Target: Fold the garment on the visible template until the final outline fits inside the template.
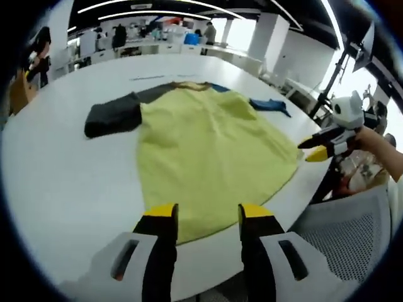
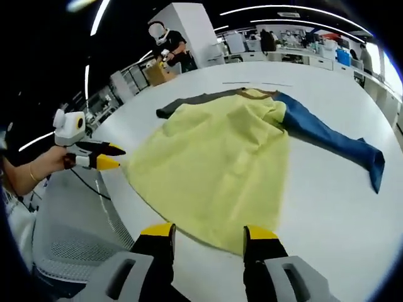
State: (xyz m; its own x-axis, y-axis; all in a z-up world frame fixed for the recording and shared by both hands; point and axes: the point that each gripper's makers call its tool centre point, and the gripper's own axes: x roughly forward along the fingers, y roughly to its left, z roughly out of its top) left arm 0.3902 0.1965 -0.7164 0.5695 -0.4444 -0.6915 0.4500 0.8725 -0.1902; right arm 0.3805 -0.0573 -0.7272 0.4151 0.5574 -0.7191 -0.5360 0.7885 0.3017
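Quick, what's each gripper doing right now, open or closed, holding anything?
Left gripper: open, holding nothing, at the yellow garment's hem.
Right gripper: open, holding nothing, by the same hem.

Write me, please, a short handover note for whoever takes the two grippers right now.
Left gripper: open, empty, at the near hem.
Right gripper: open, empty, also at the hem.
Shirt: flat on the white table, yellow body spread; grey sleeve out to one side, blue sleeve to the other.
Done: shirt laid out; no fold visible.
Left: fold sleeves and body until the outline fits the template. I cannot make out the template; only faint lines beyond the collar.
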